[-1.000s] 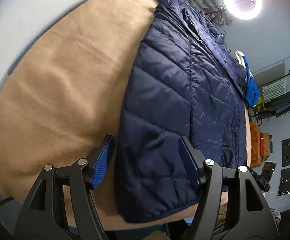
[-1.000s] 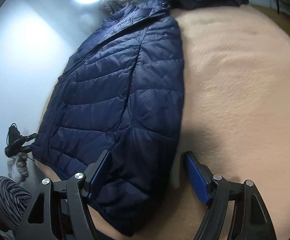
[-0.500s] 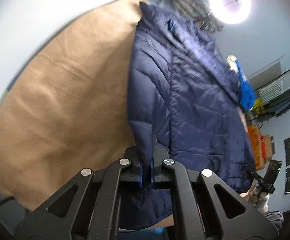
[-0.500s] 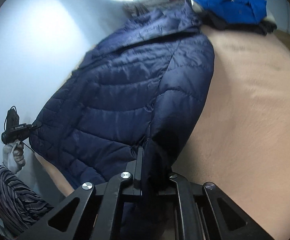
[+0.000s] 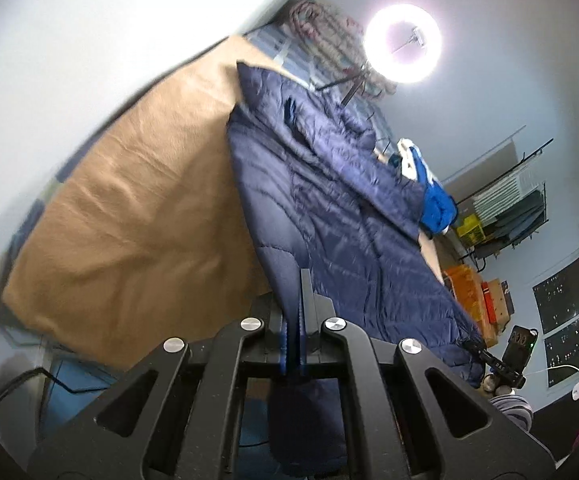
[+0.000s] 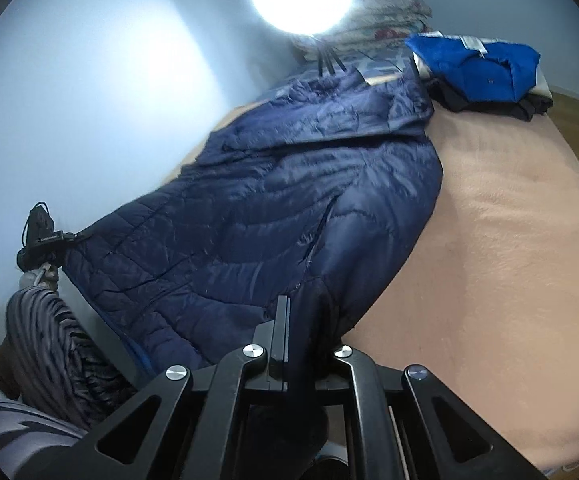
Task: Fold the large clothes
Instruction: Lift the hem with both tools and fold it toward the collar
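Between both grippers' clamped fingers (image 5: 304,300), the navy jacket's (image 6: 289,200) hem.

left gripper (image 5: 295,304): matte black plastic linkage, four round silver screws across top, triangular cutouts in outer arms, blue pads on inner finger faces; black cable trailing off lower left; right gripper (image 6: 301,320): same deal, black frame, four silver screws, triangle cutouts; person's sleeve (image 6: 49,336): grey with dark wavy stripes, kinda zebra-ish, bit blurry
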